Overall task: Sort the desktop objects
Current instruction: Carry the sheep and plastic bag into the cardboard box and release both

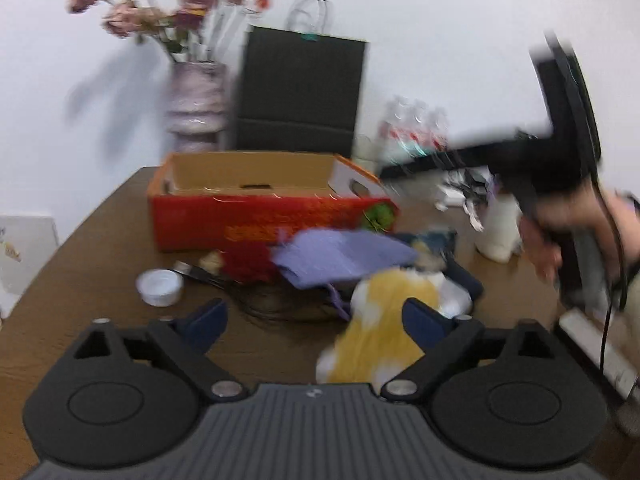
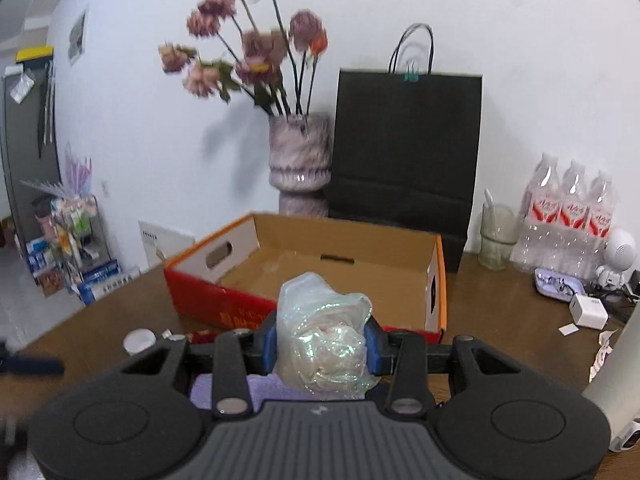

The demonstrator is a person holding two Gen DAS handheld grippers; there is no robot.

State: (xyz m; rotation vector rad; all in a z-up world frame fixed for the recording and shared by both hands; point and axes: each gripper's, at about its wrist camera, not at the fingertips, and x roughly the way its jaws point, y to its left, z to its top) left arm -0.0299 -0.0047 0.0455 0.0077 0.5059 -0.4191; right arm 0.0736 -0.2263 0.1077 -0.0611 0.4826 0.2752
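Right gripper (image 2: 322,346): closed on a crumpled iridescent plastic bag (image 2: 326,334), held just short of the box.
Left gripper (image 1: 316,318): wide open, holding nothing, a yellow-and-white plush toy (image 1: 384,320) beneath.
Box (image 2: 340,270): red-sided cardboard, open-topped, beyond on the table (image 2: 500,320).

brown table (image 2: 500,320) with cardboard box (image 2: 340,276), vase (image 2: 300,164)
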